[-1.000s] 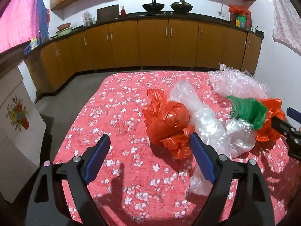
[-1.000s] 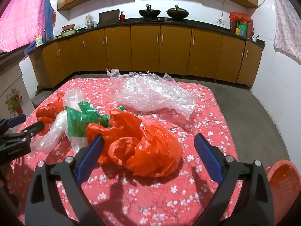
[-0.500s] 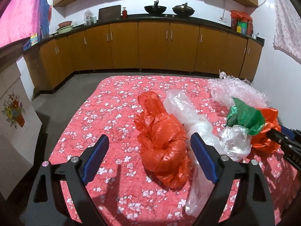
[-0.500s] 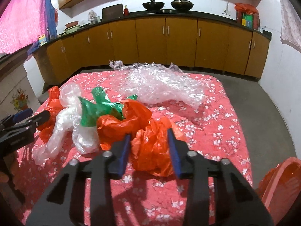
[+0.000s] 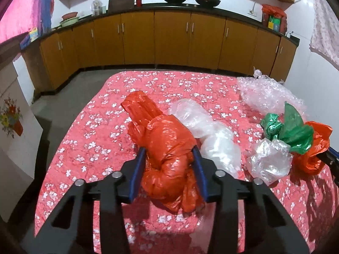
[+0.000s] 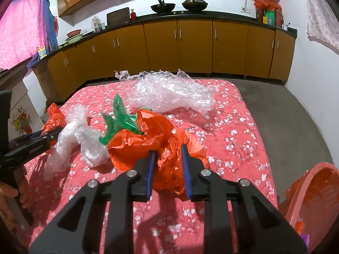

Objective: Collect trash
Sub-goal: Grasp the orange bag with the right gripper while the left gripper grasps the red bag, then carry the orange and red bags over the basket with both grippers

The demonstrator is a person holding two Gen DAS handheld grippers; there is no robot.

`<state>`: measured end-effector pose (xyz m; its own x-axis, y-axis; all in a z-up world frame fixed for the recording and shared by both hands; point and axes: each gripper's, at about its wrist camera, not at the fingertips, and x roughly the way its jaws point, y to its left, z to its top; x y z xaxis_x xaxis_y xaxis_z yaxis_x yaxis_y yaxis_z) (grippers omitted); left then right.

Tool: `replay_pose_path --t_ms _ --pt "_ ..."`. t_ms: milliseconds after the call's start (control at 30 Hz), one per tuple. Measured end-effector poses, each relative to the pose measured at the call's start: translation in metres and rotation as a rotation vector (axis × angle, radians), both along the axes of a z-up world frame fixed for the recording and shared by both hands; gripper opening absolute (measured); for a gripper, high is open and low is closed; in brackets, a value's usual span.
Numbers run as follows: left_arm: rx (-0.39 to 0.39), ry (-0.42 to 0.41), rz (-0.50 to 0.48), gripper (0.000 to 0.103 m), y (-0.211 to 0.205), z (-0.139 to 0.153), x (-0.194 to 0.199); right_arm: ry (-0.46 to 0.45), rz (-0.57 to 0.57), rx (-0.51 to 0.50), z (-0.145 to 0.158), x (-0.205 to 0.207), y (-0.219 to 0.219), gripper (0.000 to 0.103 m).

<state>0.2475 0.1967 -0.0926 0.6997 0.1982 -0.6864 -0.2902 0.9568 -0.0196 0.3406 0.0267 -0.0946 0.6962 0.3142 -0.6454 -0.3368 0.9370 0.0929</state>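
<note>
Left gripper (image 5: 168,173) clamped a crumpled orange plastic bag (image 5: 167,148) near the floral red bedspread's (image 5: 89,127) front edge; right gripper (image 6: 167,165) pinched a second orange plastic bag (image 6: 152,144) mid-spread. Both bags looked light, soft and slippery, best gripped at bunched folds.

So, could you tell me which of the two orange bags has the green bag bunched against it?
The orange bag in the right gripper; the green bag touches it.
</note>
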Motion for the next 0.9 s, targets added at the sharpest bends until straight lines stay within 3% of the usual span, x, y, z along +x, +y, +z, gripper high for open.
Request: replay_pose_path --t_ms 533,900 --pt "0.008 -0.086 -0.048 0.041 -0.007 0.031 -0.044 -0.021 -0.057 0.034 0.02 -0.027 -0.028 0.024" --pt "0.013 -0.147 -0.125 0.041 -0.042 0.063 -0.069 -0.09 -0.111 0.056 0.058 -0.068 -0.056 0.024"
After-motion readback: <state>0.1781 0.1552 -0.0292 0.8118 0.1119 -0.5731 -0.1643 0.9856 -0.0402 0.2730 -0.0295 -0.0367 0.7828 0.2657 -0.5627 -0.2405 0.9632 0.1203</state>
